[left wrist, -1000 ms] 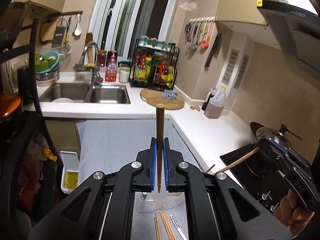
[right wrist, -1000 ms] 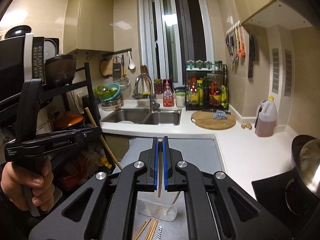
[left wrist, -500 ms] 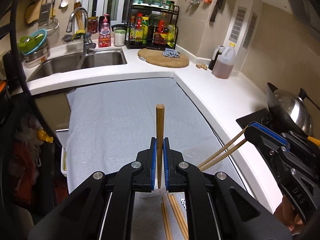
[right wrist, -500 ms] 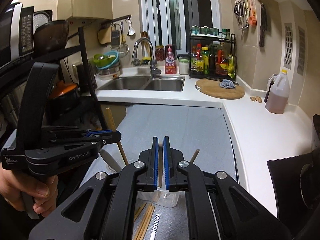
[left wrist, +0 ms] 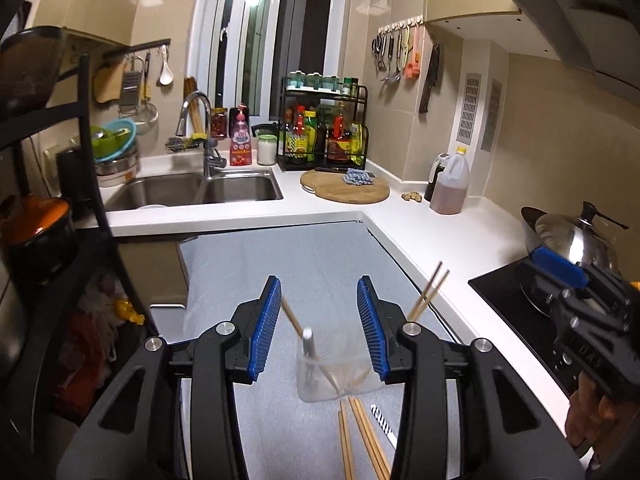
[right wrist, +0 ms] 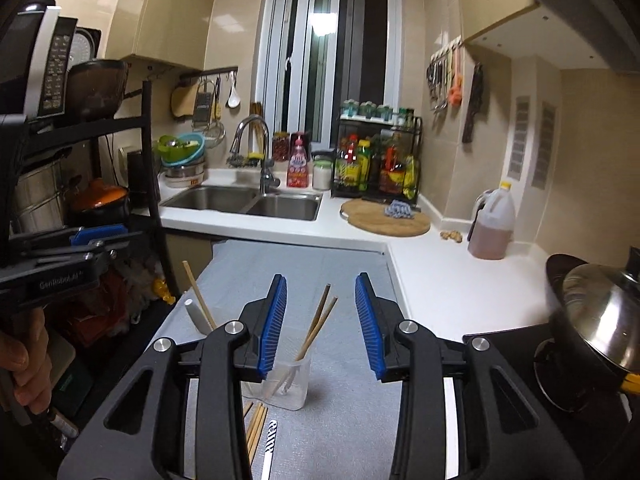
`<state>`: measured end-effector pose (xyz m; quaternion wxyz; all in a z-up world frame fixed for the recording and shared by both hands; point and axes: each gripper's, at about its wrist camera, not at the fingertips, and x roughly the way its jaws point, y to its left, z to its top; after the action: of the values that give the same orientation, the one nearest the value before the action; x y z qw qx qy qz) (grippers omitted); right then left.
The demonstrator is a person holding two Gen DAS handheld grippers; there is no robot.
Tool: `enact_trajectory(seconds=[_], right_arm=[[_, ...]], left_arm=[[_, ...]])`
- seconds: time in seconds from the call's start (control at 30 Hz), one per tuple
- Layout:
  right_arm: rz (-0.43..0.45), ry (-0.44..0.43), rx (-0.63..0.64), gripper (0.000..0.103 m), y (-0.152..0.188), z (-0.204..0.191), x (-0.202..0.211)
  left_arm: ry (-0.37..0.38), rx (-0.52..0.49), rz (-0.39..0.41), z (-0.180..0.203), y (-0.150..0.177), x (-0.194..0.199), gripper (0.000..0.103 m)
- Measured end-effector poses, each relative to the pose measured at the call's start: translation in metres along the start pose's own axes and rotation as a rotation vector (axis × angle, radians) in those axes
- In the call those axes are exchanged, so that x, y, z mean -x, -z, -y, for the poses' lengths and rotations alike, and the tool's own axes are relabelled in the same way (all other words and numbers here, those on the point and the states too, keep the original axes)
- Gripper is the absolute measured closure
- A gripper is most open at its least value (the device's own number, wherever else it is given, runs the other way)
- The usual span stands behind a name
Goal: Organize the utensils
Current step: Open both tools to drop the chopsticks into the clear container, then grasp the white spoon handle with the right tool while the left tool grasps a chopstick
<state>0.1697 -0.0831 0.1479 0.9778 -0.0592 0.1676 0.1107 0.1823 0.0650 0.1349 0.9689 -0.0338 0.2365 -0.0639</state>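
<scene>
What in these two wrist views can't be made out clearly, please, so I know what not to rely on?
- Loose chopsticks on the mat: near ends cut off by the bottom edge, left wrist view.
- Patterned utensil: its type is unclear; the right tool's body and the bottom edge crop it.
- Clear cup: its right side is hidden by the left tool's finger.
- Pale handle in the cup: blurred, type unclear.
</scene>
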Motion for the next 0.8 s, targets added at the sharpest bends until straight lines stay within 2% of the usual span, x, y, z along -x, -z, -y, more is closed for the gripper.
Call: enact_trajectory(seconds=[0.2, 0.4, 0.5, 0.57, 0.63, 0.7, 0.8], right_arm=[[0.051, -0.013, -0.004, 0.066, 0.035, -0.008, 0.052], [0.004, -0.029, -0.029, 0.067, 0.081, -0.016, 0.076], [-0.022, -0.035, -0.067, 0.067, 0.101, -0.015, 0.083], [-0.04, -0.047, -0.097, 0.072, 0.114, -0.015, 0.086], [-0.06, -0.059, -0.114, 0.088, 0.125, -0.015, 0.086], [-0.084, -0.062, -0.124, 0.101, 0.138, -0.016, 0.085], [-0.124, -0.077, -0.16, 0.101, 0.157, -0.013, 0.081]], left_arm=[[-0.023, -0.005, 0.001, 0.008, 0.054, 0.035, 0.064], [-0.038, -0.005, -0.033, 0.01, 0.112, 0.051, 0.064], [-0.047, -0.008, -0.036, 0.01, 0.132, 0.057, 0.068], [-0.055, -0.01, -0.035, 0.012, 0.145, 0.06, 0.07], [-0.049, -0.004, -0.045, 0.012, 0.158, 0.058, 0.077], [-0.054, -0.011, -0.053, 0.013, 0.171, 0.056, 0.08], [-0.047, 0.001, -0.081, 0.013, 0.191, 0.05, 0.085]])
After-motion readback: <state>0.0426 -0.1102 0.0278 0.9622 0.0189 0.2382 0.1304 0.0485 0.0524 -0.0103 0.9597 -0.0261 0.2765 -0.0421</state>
